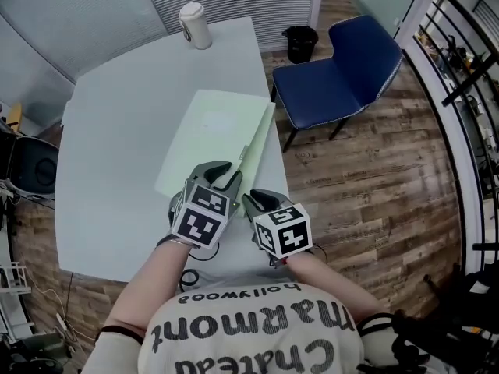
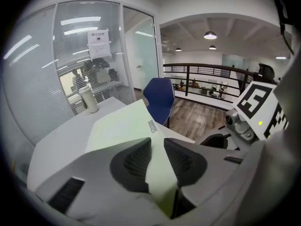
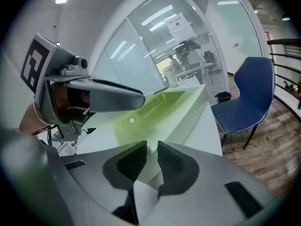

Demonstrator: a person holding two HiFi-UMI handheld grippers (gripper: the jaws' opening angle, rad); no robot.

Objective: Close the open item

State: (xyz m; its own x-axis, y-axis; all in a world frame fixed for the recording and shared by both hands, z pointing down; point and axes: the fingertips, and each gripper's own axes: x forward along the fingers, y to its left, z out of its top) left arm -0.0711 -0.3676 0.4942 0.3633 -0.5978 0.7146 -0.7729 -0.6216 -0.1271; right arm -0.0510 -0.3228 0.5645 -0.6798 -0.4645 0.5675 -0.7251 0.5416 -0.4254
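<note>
The pale green folder (image 1: pixel 214 135) lies on the white table (image 1: pixel 117 146), towards its right edge, with its near end at the 2 grippers.

From the head view it looks almost flat. The right gripper view shows more: the cover is lifted a little, and inside are a brighter green face and a small round snap (image 3: pixel 131 120).

The left gripper (image 1: pixel 224 176) sits over the folder's near end. Its own view shows the jaws a narrow gap apart with the cover's pale sheet running between them (neither pad plainly presses on it).

The right gripper (image 1: pixel 253 202) is just beside it, at the near right corner. Its jaws are also narrowly apart, with the folder's pale edge in the gap. Whether they touch it I cannot tell.

In the head view the marker cubes hide both sets of pads and the folder's near corner.

Only the head view shows the lidded cup (image 1: pixel 194 25) at the table's far end and the blue chair (image 1: pixel 351 68) whole.
</note>
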